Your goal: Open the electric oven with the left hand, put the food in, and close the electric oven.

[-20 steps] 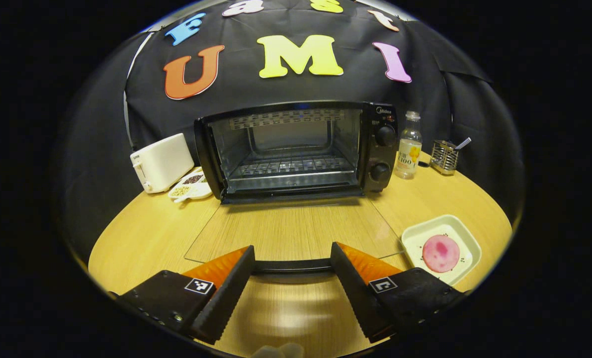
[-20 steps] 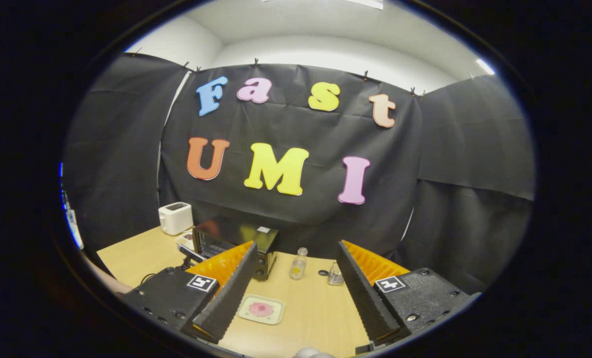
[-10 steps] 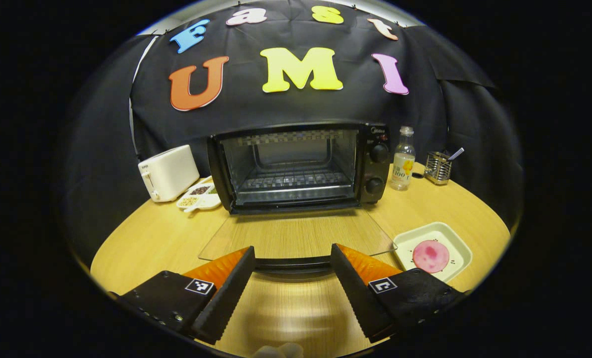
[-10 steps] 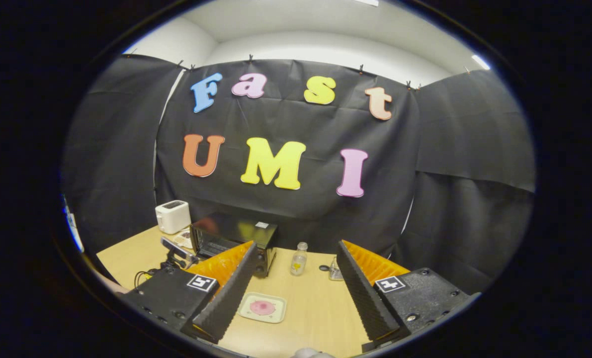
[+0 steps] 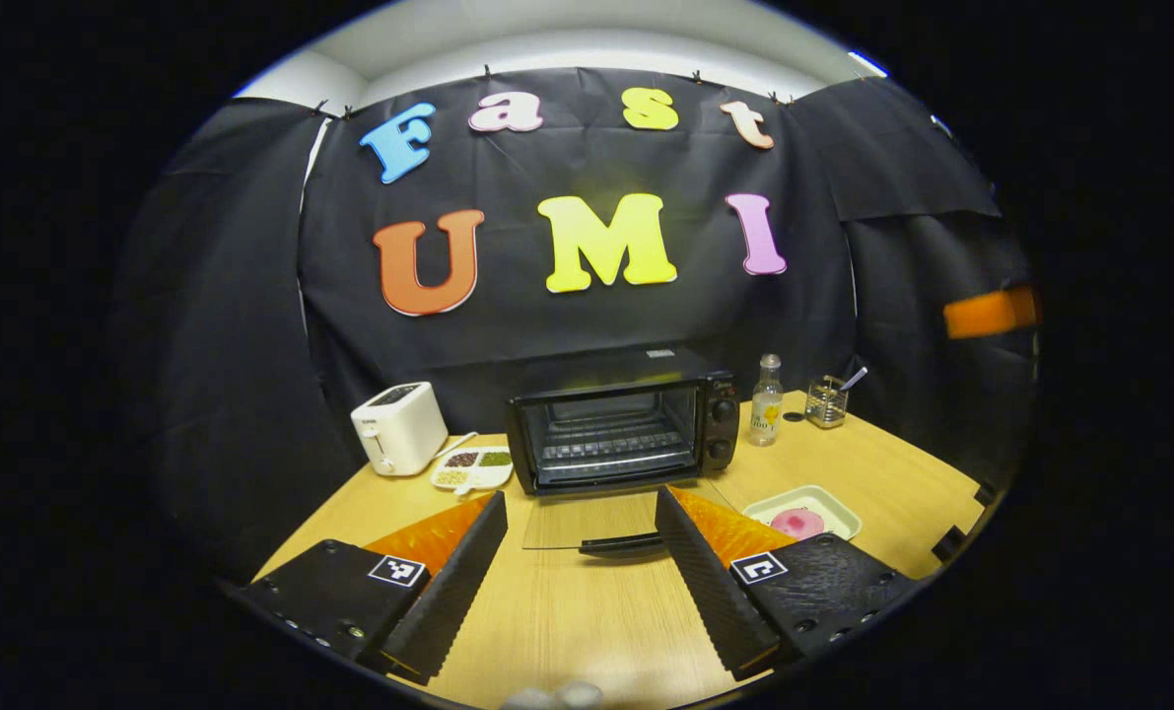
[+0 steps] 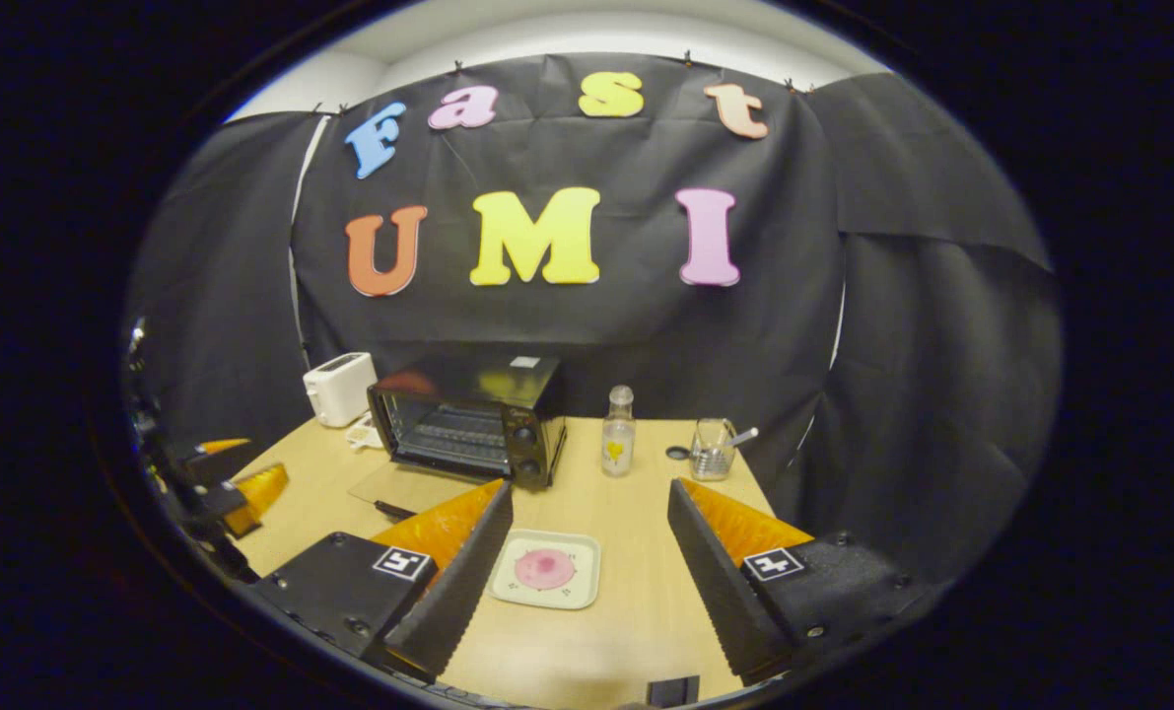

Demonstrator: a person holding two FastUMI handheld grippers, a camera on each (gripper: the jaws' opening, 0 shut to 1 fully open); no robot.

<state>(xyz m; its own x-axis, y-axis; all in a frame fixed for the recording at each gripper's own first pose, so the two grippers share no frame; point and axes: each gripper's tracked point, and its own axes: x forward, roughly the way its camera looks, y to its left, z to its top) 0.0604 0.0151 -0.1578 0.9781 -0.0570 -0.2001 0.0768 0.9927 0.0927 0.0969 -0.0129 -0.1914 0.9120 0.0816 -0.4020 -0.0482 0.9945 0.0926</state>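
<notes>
the electric oven [image 5: 624,422] is sitting at the back of the wooden surface [image 5: 587,621], in front of the black cloth wall, and its glass door [image 5: 606,521] is lying folded down flat toward the viewer, with the dark door handle [image 5: 624,543] at its near edge. the wire rack [image 5: 614,442] inside the oven is showing through the opening. the food [image 6: 544,569], a round pink piece, is resting in a shallow white tray [image 6: 508,590] on the surface, to the right of the open door and apart from it.

in the left gripper view, the left tongs [image 5: 579,567] are hovering spread wide above the surface, gripping nothing, with the door handle lying between and just beyond the tips. in the right gripper view, the right tongs [image 6: 589,570] are also spread wide and empty, hanging above the tray with the food showing between the two fingers.

a white toaster [image 5: 399,428] is standing left of the oven, and a small divided dish of grains [image 5: 472,469] is lying just beside it. right of the oven, a clear bottle [image 5: 766,399] is standing upright, and farther right a small holder [image 5: 827,400] with a utensil sticking out.
</notes>
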